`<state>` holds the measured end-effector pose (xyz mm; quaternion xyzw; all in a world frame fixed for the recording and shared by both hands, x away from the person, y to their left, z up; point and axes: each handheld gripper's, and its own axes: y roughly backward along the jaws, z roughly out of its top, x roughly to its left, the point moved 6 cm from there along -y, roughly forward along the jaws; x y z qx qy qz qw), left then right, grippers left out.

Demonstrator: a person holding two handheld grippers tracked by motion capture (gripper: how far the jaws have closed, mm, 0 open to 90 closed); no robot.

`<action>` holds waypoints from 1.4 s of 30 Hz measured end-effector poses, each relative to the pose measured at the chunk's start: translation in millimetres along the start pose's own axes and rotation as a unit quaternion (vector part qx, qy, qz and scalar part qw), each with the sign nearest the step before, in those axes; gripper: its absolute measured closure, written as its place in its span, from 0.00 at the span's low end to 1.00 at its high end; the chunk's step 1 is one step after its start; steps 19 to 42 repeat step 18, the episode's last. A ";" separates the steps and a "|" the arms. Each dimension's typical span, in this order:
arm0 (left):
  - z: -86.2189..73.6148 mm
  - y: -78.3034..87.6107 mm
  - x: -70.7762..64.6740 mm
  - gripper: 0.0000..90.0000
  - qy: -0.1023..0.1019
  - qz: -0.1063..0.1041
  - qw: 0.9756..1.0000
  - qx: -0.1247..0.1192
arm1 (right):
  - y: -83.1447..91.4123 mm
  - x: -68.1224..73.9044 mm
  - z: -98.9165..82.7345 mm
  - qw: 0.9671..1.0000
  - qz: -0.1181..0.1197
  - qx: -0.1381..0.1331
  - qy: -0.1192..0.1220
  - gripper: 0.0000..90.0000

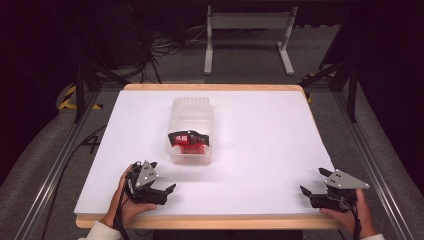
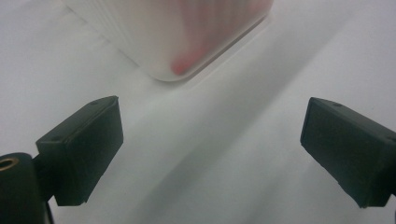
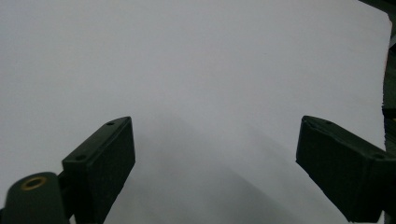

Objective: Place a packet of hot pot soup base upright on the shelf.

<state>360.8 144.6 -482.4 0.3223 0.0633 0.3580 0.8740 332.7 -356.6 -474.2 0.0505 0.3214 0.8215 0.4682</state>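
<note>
A clear plastic box [image 1: 191, 131] stands on the white desk [image 1: 260, 145], toward its middle, with a red-and-black object [image 1: 188, 140] lying inside at the end nearer the person. The left tool [image 1: 159, 176] rests on the desk just short of the box's near end, jaws spread wide and holding nothing; in the left gripper view a blurred corner of the box [image 2: 187, 42] sits just beyond the jaws. The right tool [image 1: 316, 184] lies well away to the box's right, near the desk's front edge, also wide open and empty. This looks like the start: nothing is grasped yet. The next move likely calls for the left tool to steady the box while the right crosses over toward the object.
</note>
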 end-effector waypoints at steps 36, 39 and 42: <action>1.3 0.1 -0.4 0.07 0.005 -0.007 1.000 -0.006 | 0.9 -0.2 7.1 1.000 -0.004 -0.016 -0.003 0.13; 1.3 0.1 -0.4 0.07 0.005 -0.007 1.000 -0.006 | 0.9 -0.2 7.1 1.000 -0.004 -0.016 -0.003 0.13; 1.3 0.1 -0.4 0.07 0.005 -0.007 1.000 -0.006 | 0.9 -0.2 7.1 1.000 -0.004 -0.016 -0.003 0.13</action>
